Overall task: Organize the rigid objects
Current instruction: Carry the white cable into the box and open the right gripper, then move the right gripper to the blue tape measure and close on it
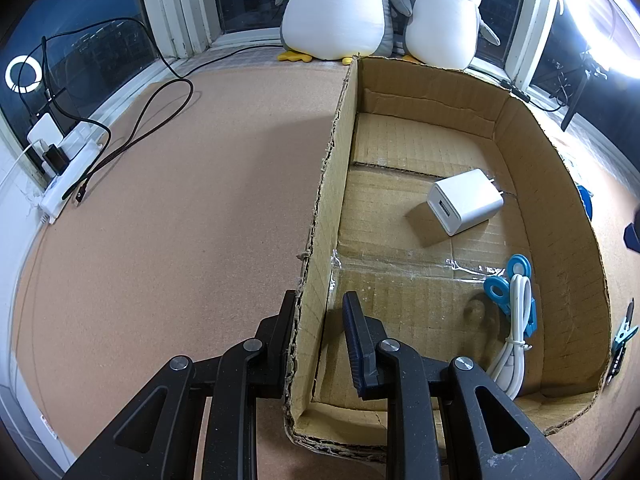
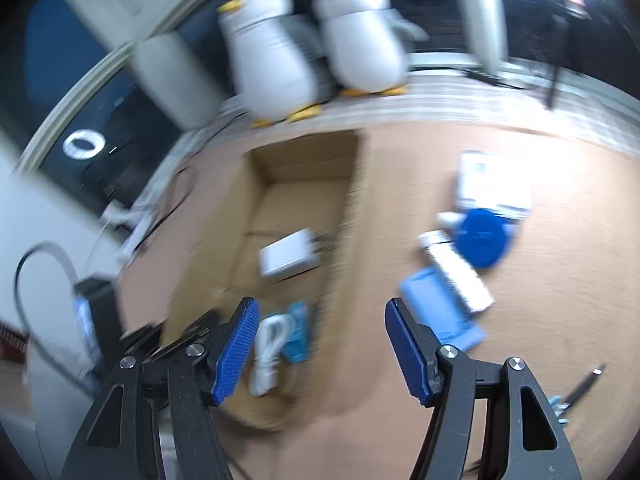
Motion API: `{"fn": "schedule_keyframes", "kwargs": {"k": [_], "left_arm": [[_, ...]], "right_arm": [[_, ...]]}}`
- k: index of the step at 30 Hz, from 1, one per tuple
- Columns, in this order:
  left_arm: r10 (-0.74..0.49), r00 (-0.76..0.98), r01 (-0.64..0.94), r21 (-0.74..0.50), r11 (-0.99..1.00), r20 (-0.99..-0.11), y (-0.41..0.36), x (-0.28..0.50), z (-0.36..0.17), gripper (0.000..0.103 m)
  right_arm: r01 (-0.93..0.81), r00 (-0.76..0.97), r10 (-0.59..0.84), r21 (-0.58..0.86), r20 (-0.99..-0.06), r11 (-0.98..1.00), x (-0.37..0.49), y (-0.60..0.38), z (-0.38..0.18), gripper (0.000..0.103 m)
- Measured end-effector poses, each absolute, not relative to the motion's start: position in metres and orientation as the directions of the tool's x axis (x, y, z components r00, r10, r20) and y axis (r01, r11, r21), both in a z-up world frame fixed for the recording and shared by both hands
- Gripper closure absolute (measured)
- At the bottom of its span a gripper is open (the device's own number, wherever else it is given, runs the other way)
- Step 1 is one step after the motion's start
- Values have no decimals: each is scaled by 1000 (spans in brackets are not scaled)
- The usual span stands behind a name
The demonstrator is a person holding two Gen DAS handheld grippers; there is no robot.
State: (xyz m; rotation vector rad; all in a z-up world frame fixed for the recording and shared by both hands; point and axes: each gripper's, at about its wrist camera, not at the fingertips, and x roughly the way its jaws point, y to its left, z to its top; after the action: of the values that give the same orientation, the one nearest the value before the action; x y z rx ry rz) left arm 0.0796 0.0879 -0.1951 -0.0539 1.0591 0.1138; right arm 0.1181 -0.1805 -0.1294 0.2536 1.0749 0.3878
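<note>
Two penguins (image 1: 338, 8), one box (image 1: 554, 184), one charger (image 1: 464, 202), one cable (image 1: 514, 344).

The cardboard box (image 1: 520, 152) was plain brown, its floor marked with a faint grid. Inside lay a white charger (image 1: 464, 201), a white coiled cable (image 1: 516, 332) and light blue clips (image 1: 508, 284). The cork surface (image 1: 180, 200) was speckled tan. Two plush penguins (image 1: 336, 8) were white-bellied and grey, with yellow feet and beaks. The right gripper's pads (image 2: 236, 352) were textured dark blue; a round lid (image 2: 482, 238) was deep blue.
</note>
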Motion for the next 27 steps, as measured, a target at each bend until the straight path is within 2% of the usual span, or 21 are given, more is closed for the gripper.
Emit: {"fn": "schedule_keyframes", "kwargs": {"k": [5,11,27], "left_arm": [[65,486,-119,7,993,-872,88,80,-194,80],[62,488,-118,5,993,-871,89,79,-194,80],[55,491,-121,-5,993,-870,89,81,-195,80]], "right_arm": [[-2,451,323,362,-832,932,140,-229,-141,41],[138,430,302,393,-851,909,165,-262,-157,41],[184,347,239,316,-907,931,210,-248,-188,41]]}}
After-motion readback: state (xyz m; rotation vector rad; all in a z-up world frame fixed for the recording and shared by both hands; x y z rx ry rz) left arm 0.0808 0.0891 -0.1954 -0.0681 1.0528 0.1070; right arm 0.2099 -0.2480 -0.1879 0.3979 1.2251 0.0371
